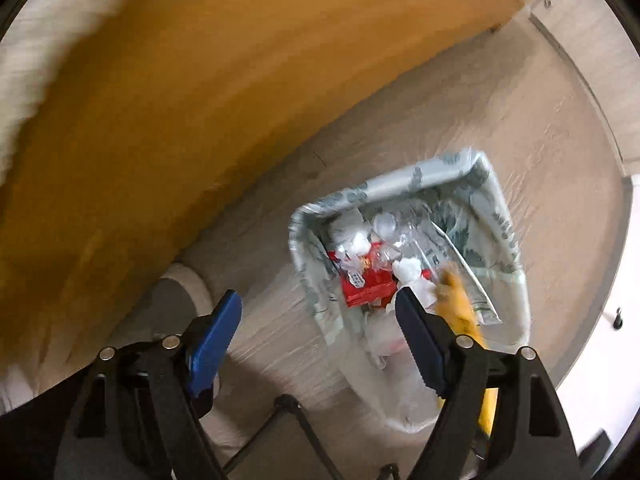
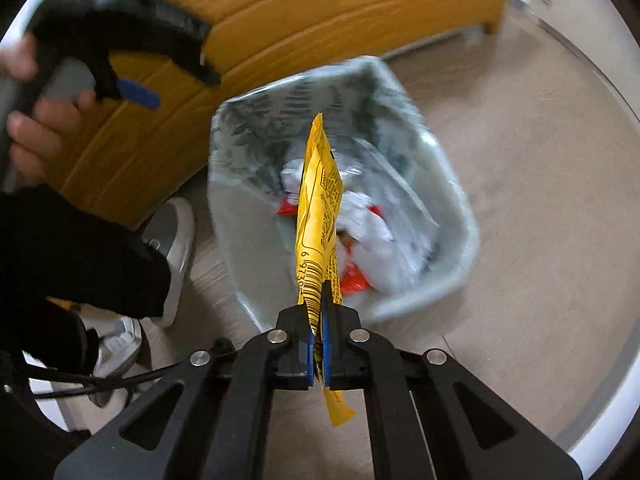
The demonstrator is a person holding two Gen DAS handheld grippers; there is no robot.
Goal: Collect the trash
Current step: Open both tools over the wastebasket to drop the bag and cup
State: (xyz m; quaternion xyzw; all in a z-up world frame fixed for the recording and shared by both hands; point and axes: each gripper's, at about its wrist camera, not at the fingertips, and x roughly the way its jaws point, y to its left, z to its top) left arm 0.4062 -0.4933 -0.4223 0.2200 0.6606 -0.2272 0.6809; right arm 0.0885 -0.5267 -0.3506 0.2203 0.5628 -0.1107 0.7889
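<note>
Landmark: a rectangular waste bin (image 2: 452, 280) lined with a clear plastic bag printed with grey-green patterns, standing on a pale wood-look floor (image 2: 540, 200).

Right gripper (image 2: 316, 344): its 2 blue-padded jaws are pressed together on a flat yellow snack wrapper (image 2: 320, 200), gripping it near its lower end.

Yellow snack wrapper: it reaches forward from the jaws over the bin's open top, with black print and a barcode facing the right wrist camera. A short tail of it hangs behind the jaws. In the left wrist view it shows as a yellow strip (image 1: 460, 304) at the near side of the bin, partly hidden behind a finger.

Left gripper (image 1: 320, 344): its 2 blue fingers stand wide apart with nothing between them, above the floor and the bin's near edge. In the right wrist view it appears left of the bin (image 2: 136, 40), held by a bare hand (image 2: 40, 120) in a black sleeve.

Bin contents: a red carton (image 1: 368, 284), crumpled white tissue (image 1: 408, 270) and clear plastic pieces (image 1: 400, 228), lying mixed together inside.

Beside the bin: a yellow-brown wooden cabinet (image 2: 320, 20) stands behind and left of it; a grey shoe (image 2: 176, 248) rests on the floor just left of it.

Focus: both views are motion-blurred, so fine print is unreadable.
</note>
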